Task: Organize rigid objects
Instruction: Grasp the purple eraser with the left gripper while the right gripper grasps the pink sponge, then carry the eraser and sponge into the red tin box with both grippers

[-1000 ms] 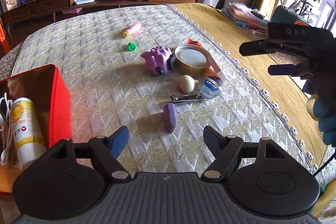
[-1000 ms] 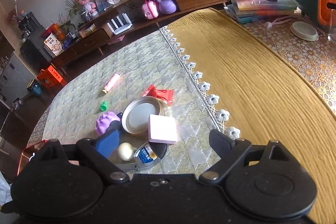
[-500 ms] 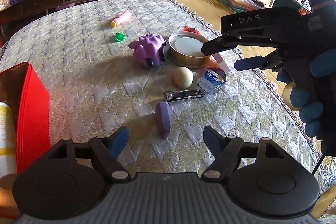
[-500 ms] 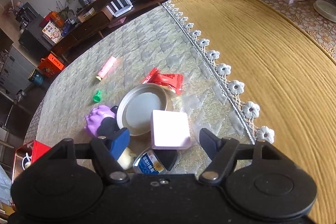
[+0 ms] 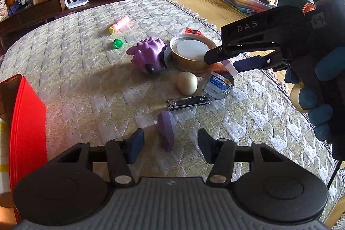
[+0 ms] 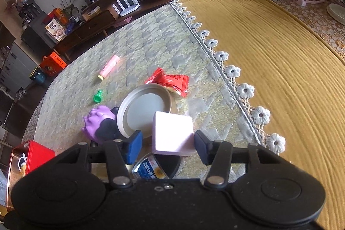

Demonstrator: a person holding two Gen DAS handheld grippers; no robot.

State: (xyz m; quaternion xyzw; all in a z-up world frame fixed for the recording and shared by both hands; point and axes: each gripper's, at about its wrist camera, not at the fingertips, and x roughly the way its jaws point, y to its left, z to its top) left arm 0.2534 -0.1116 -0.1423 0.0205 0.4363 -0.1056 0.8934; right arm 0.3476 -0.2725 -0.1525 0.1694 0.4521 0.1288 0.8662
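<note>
My left gripper point(image 5: 170, 144) has just been closing; its blue pads straddle the faceted purple block point(image 5: 166, 133) lying on the quilted cover point(image 5: 86, 70), gaps still on both sides. My right gripper point(image 6: 168, 147) has also just been closing around the smooth pink square box point(image 6: 172, 133); I cannot tell if the pads touch. Box leans by the round metal tin point(image 6: 146, 109), near the lace-trimmed edge point(image 6: 231, 71). Glossy red bin point(image 5: 28, 122) sits at the cover's left edge.
</note>
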